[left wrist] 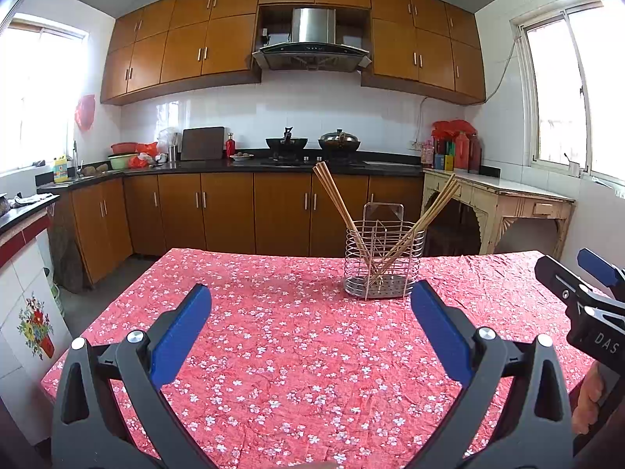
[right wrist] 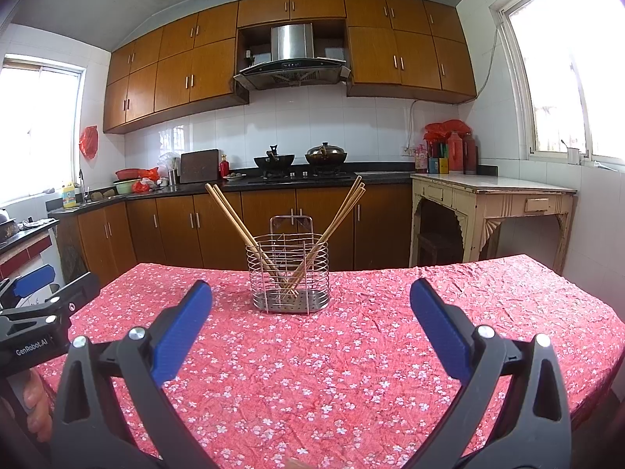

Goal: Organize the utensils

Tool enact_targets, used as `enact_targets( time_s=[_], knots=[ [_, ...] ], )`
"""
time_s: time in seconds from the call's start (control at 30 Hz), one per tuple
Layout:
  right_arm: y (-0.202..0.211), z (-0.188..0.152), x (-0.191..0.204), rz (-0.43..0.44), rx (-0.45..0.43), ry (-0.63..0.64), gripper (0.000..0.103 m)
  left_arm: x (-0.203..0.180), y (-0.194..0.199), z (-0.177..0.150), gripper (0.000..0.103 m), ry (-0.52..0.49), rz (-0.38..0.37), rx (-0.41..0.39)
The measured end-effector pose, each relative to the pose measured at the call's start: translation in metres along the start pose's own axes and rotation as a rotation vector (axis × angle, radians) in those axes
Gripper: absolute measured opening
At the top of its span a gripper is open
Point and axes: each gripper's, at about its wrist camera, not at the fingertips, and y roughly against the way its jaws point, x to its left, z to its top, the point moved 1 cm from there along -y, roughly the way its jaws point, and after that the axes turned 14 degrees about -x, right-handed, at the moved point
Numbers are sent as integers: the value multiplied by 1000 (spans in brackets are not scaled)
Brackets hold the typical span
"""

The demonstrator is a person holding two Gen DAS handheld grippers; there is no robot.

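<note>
Left tongs [left wrist: 310,297]: we hold them low over the counter [left wrist: 273,351], level, spread wide, gripping nothing.
Right tongs [right wrist: 310,293]: same pose, spread wide and bare, pointed at the wire holder [right wrist: 288,273].
Chopsticks [right wrist: 230,215]: they stand in the holder, on the cloth at the far middle, in two bunches leaning left and right.
Hard to see: our hands show only as slivers at the frame edges; the chopstick tips blur behind the wires.
</note>
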Motion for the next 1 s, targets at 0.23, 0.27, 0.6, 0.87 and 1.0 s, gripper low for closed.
enact_targets(
  time_s=[0.23,0.27,0.6,0.87,1.0],
  knots=[
    [0,0,0,-1,-1,0,99,0,0,0,101,1,0,1],
    [0,0,0,-1,0,0,99,0,0,0,101,1,0,1],
    [0,1,0,-1,0,0,99,0,0,-2,101,4,-3,2],
    [0,1,0,-1,0,0,99,-3,0,-6,101,11,-4,3],
    [0,1,0,-1,0,0,99,-3,0,-7,101,11,-5,3]
  ],
)
